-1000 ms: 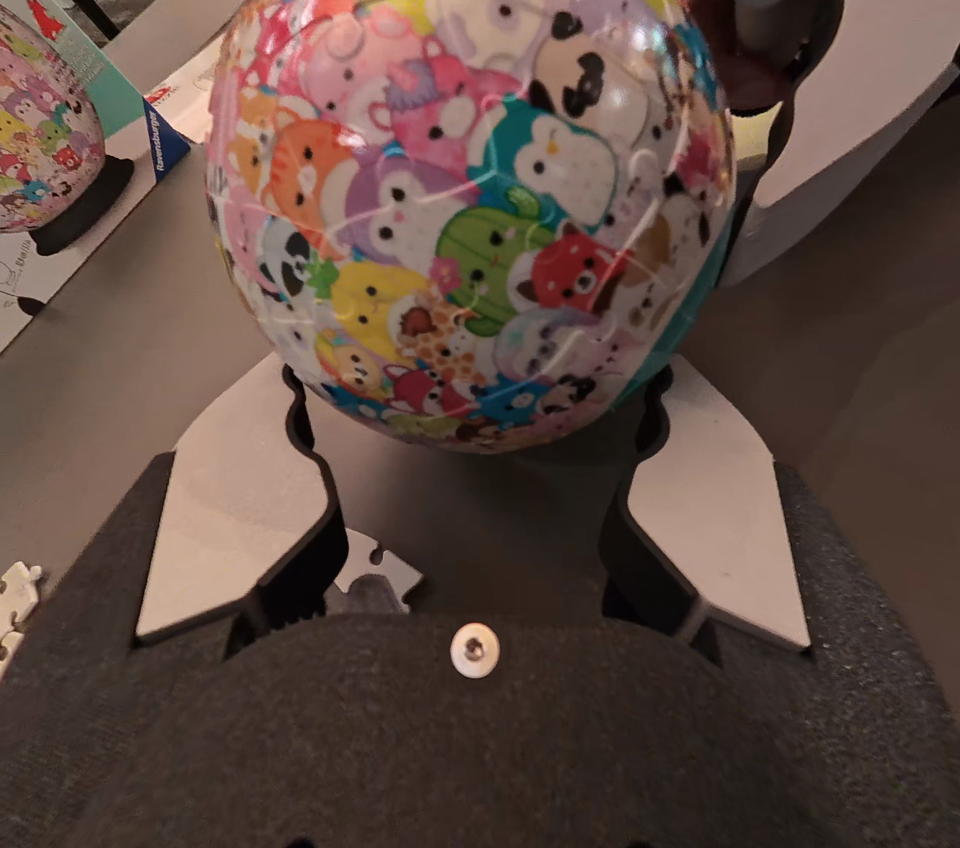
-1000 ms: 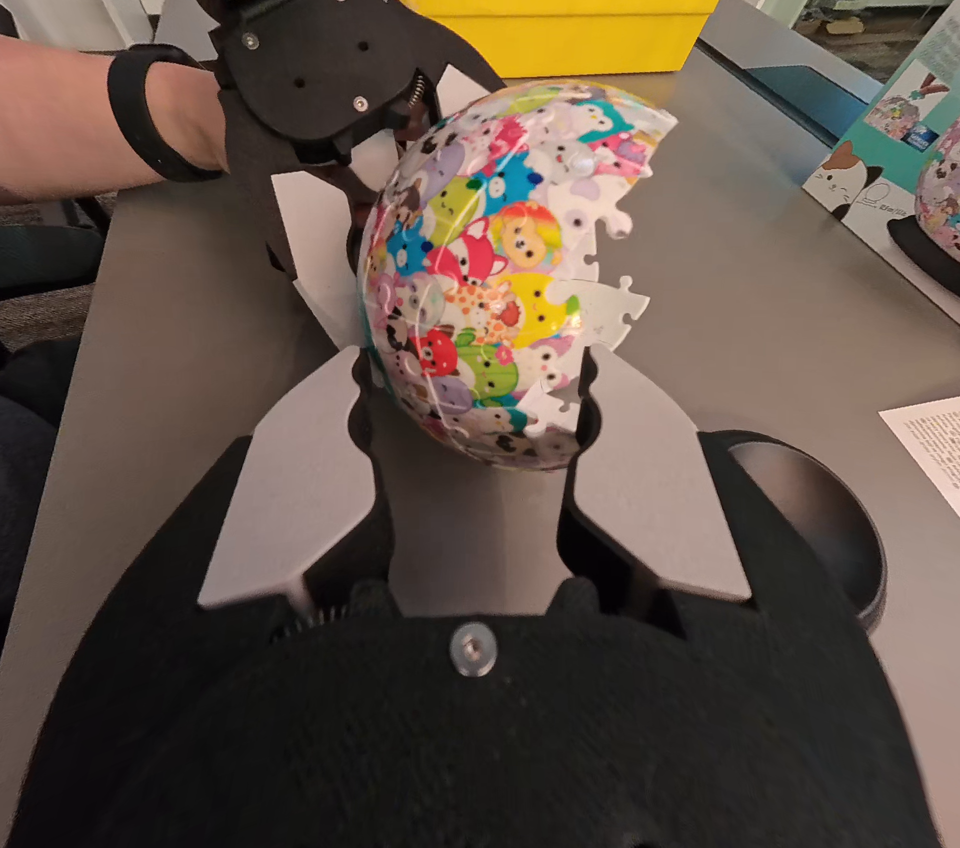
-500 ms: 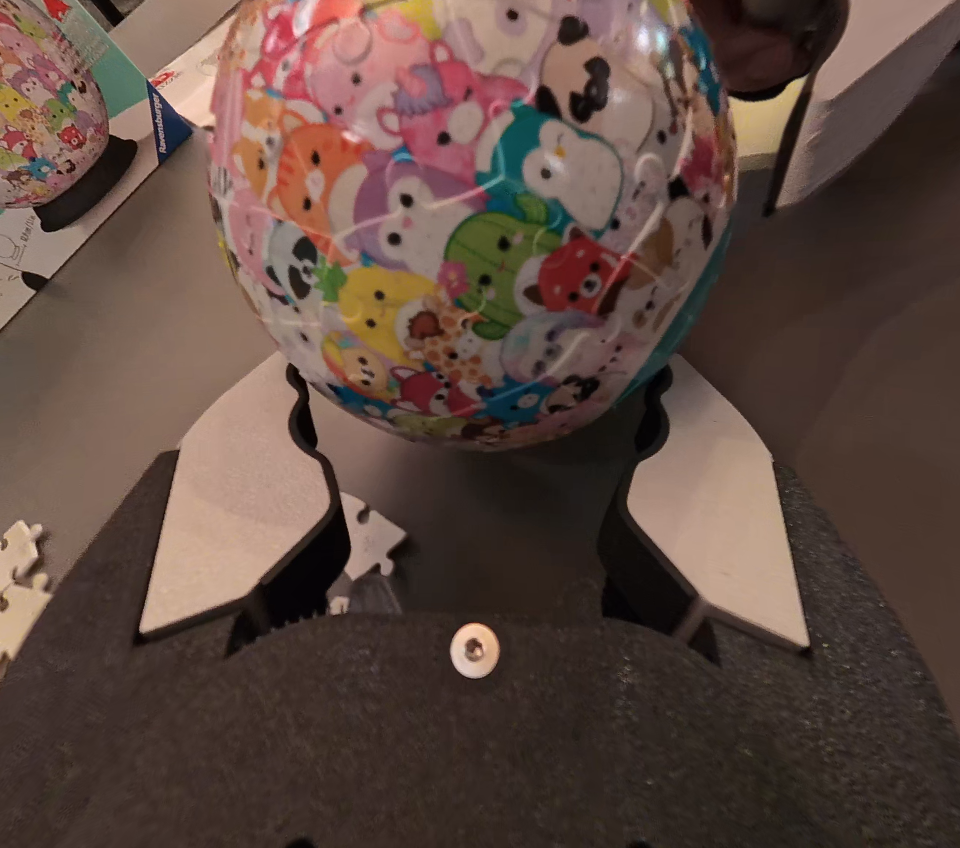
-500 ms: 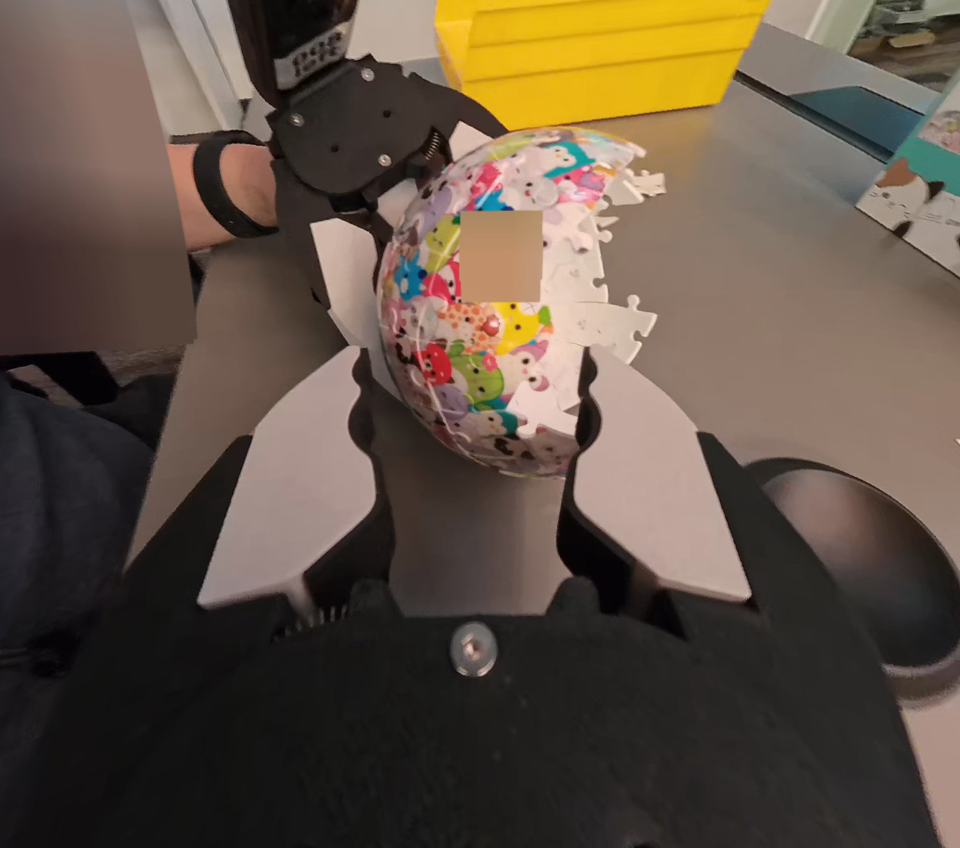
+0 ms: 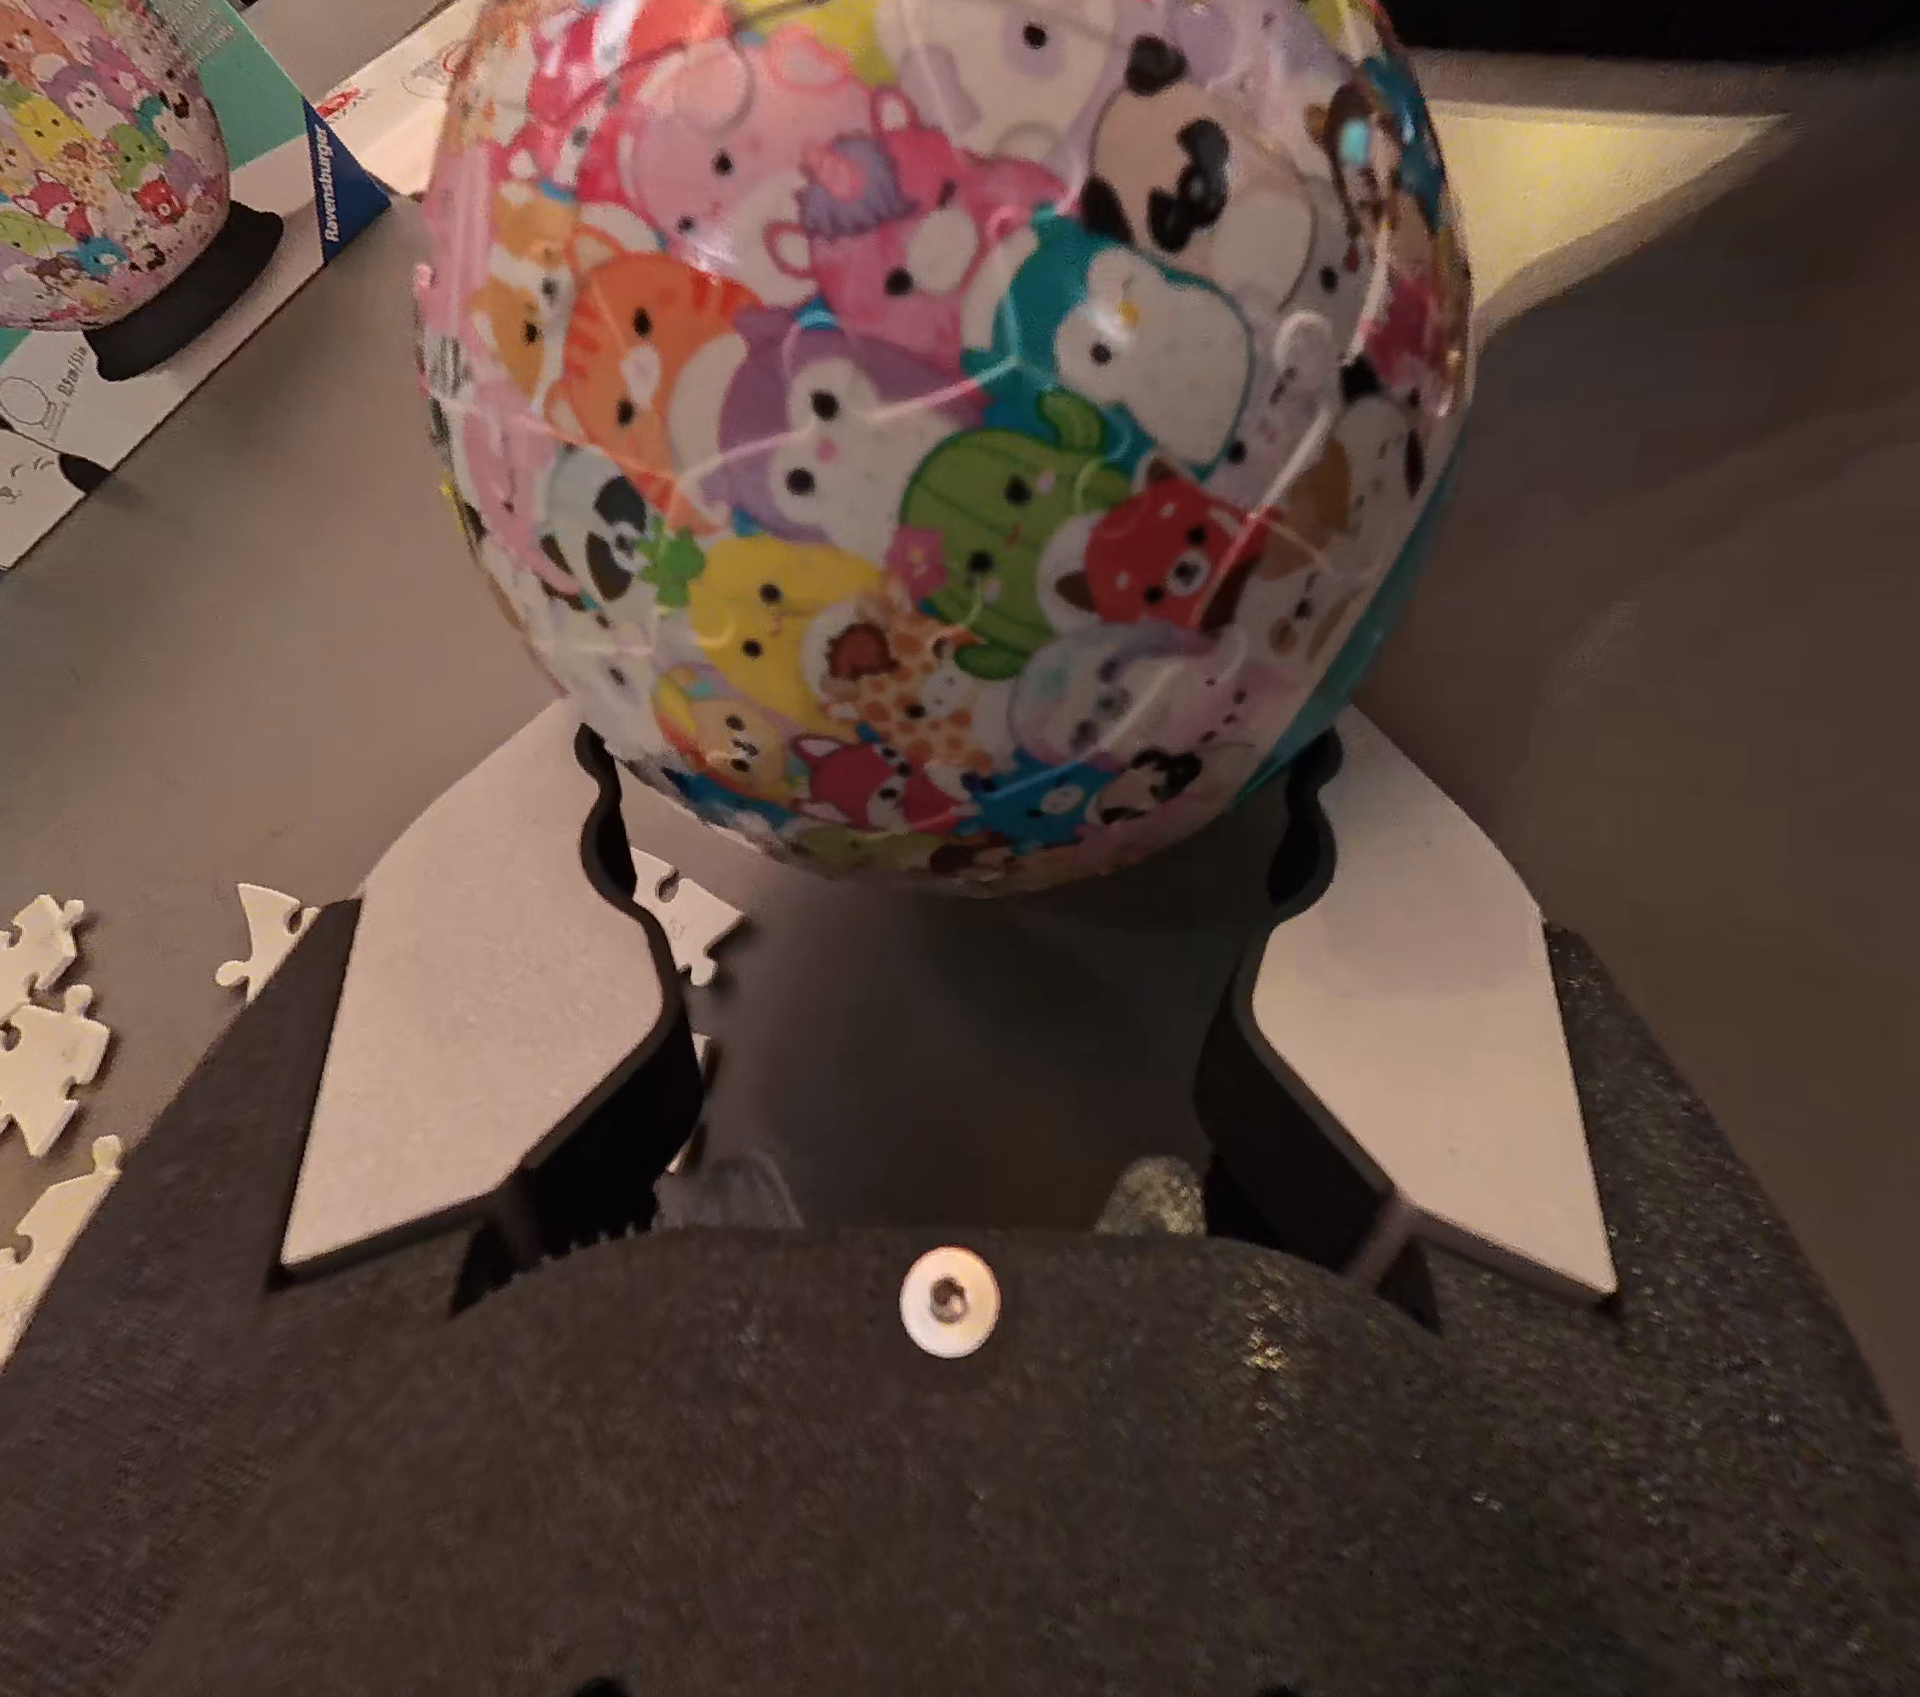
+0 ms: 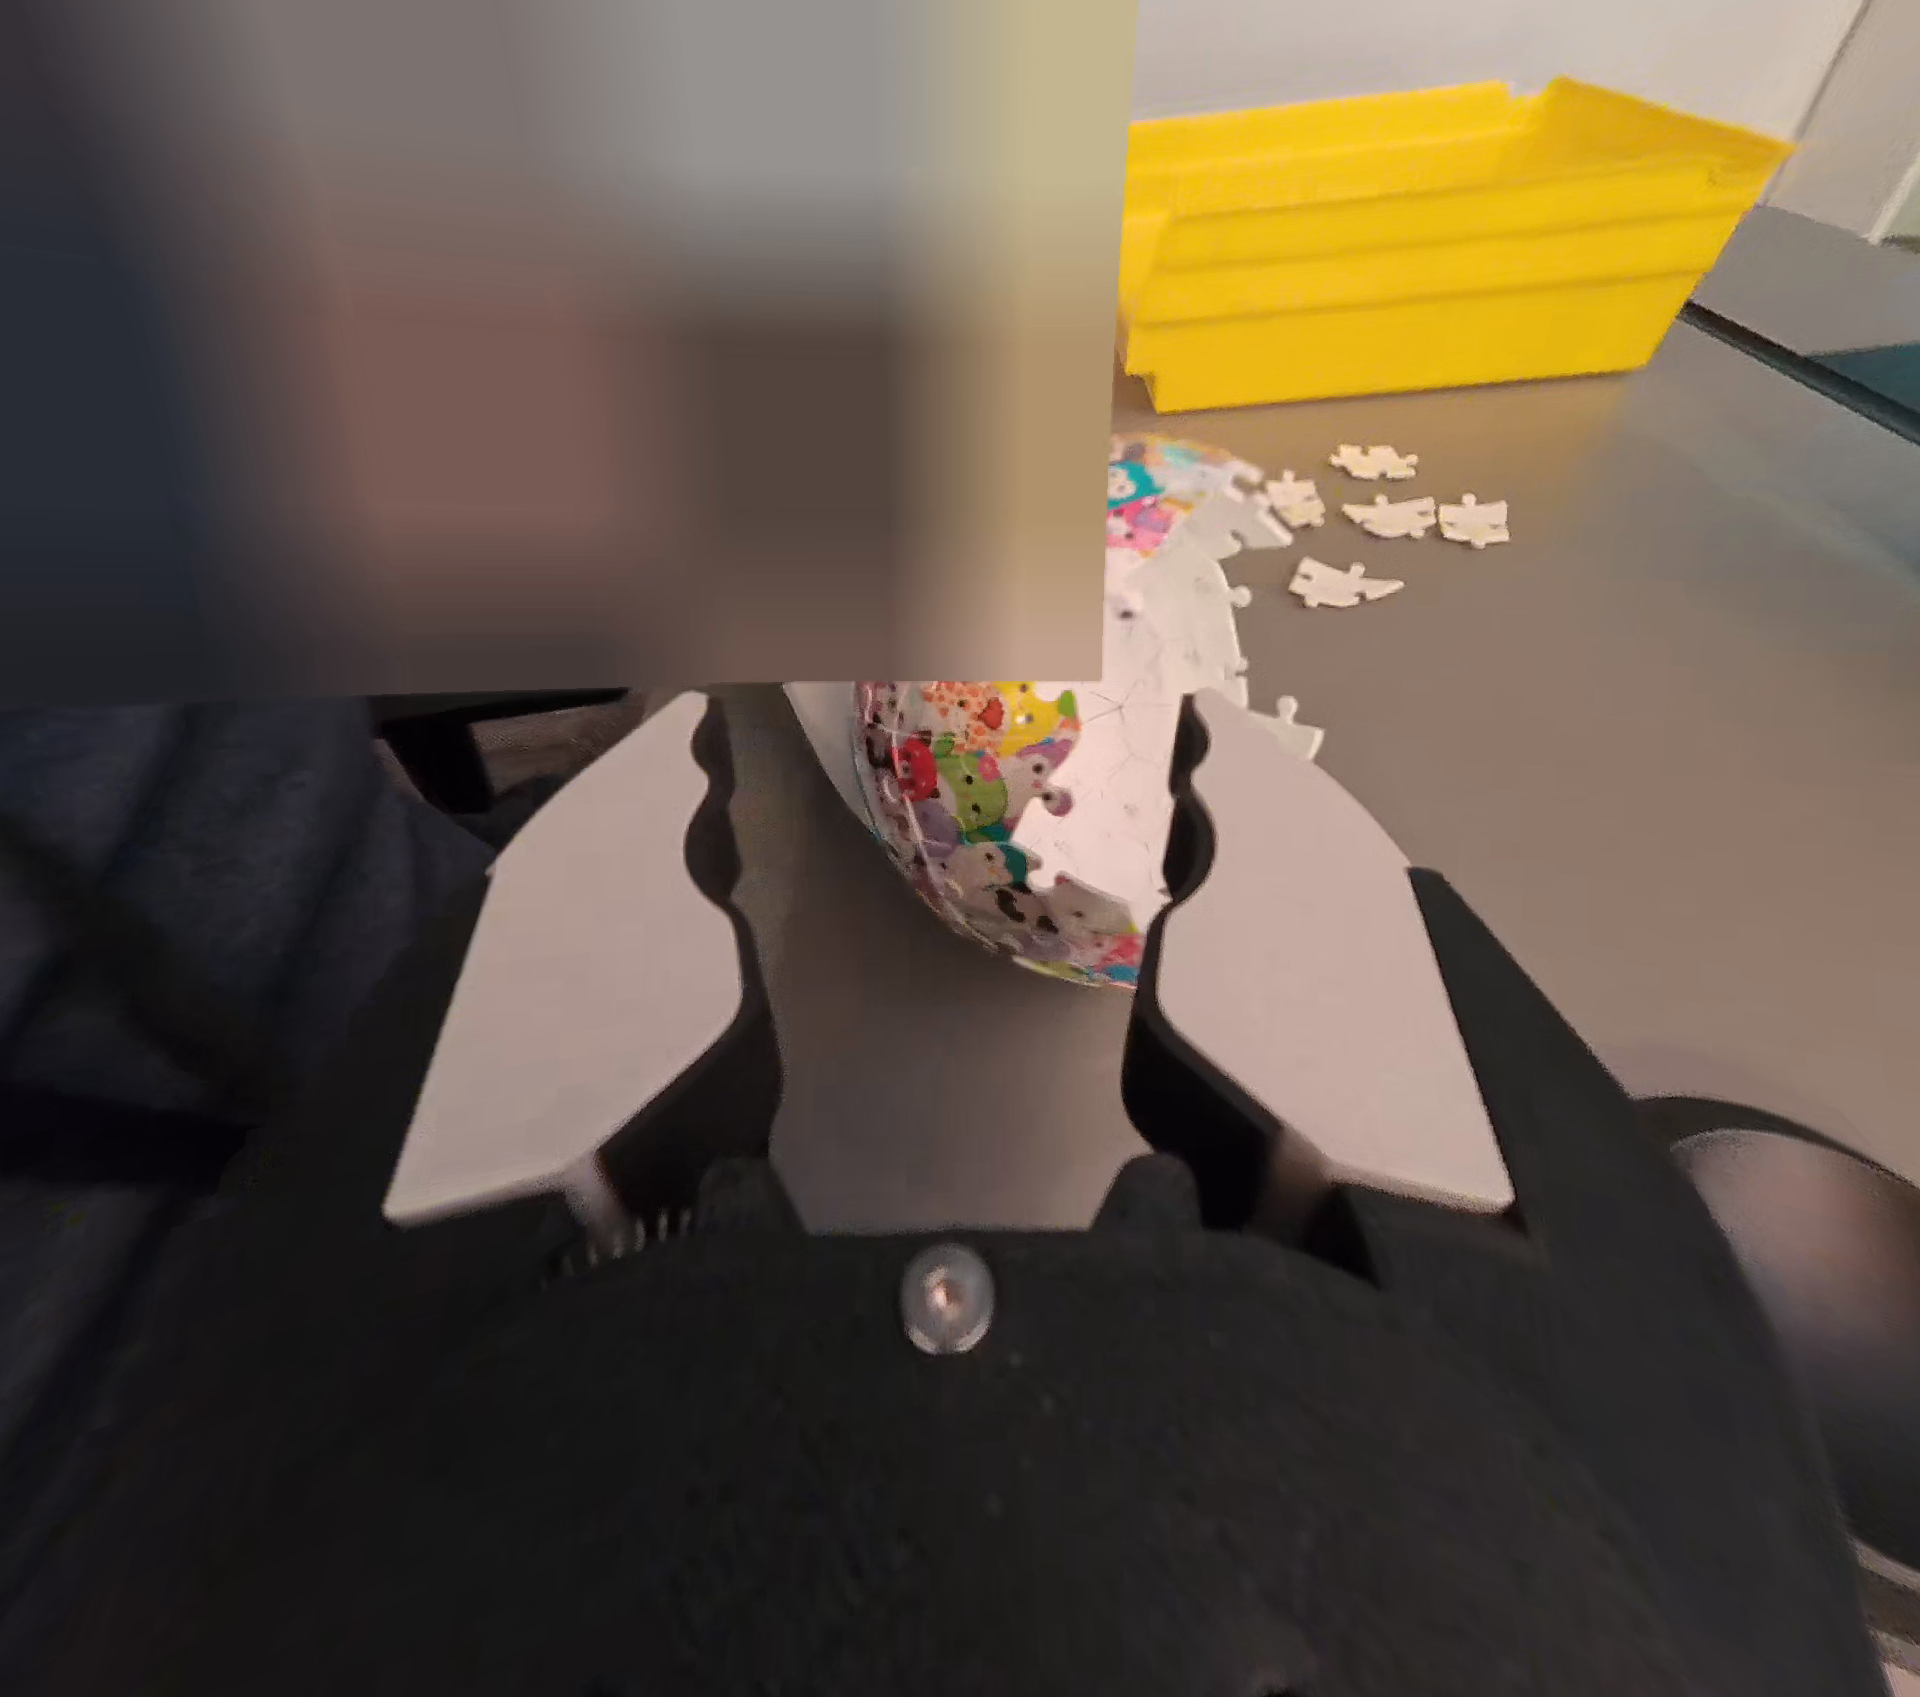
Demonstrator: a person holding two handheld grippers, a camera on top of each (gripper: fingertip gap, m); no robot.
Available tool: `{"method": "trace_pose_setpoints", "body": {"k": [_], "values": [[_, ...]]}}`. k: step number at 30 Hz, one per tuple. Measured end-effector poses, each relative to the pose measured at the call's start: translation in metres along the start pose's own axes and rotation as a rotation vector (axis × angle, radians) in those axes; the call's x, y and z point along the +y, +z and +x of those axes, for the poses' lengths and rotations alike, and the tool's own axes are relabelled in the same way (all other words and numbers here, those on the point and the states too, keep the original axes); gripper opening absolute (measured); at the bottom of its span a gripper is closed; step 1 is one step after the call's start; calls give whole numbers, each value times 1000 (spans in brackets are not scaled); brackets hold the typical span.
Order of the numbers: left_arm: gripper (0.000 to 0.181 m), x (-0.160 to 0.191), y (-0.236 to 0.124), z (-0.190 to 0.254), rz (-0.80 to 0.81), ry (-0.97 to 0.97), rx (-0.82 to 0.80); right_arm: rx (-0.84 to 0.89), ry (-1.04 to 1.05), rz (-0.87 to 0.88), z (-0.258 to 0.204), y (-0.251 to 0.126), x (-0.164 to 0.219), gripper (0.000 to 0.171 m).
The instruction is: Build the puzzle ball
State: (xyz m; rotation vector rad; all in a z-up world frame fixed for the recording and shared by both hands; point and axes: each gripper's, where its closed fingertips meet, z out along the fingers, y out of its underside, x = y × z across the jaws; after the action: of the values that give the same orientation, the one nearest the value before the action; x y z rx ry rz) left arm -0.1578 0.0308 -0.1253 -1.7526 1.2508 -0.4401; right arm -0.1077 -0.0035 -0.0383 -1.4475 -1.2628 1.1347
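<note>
Both grippers, left [image 5: 951,816] and right [image 6: 940,774], gape unclenched, their flat grey fingers notched. Between them sits the glossy, half-shelled puzzle ball [image 5: 940,338] on the matte table [image 5: 1662,608].

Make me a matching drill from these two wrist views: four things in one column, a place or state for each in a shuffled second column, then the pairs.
Things
1. puzzle ball
2. yellow bin
3. loose puzzle pieces
4. puzzle box

Places or states
A. lying flat at the far left in the left wrist view, ball picture on it
B. scattered pale side up between ball and bin
C. part-built, with a jagged open edge
D. at the far end of the grey table

Pairs: 1-C, 2-D, 3-B, 4-A
</note>
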Motion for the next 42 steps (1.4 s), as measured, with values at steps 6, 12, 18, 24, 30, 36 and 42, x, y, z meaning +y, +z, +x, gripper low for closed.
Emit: {"method": "trace_pose_setpoints", "body": {"k": [6,12,18,24,30,36,42], "values": [[121,0,0,1,2,4,1,-2,101,1,65,-50,-22,51],[121,1,-1,1,-3,-2,5,-141,-141,-412,108,-29,46,46],[121,3,-2,0,-12,-10,2,-207,-239,-748,118,-8,96,39],[121,4,-2,1,-18,-3,-6,-192,-232,-842,114,-5,110,36],[121,4,-2,1,-15,-3,-6,-175,-215,-834,109,-6,112,36],[121,3,-2,0,-15,-9,-6,-153,-163,-782,117,-4,105,35],[121,3,-2,0,-13,-13,-5,-146,-148,-723,125,-4,95,37]]}}
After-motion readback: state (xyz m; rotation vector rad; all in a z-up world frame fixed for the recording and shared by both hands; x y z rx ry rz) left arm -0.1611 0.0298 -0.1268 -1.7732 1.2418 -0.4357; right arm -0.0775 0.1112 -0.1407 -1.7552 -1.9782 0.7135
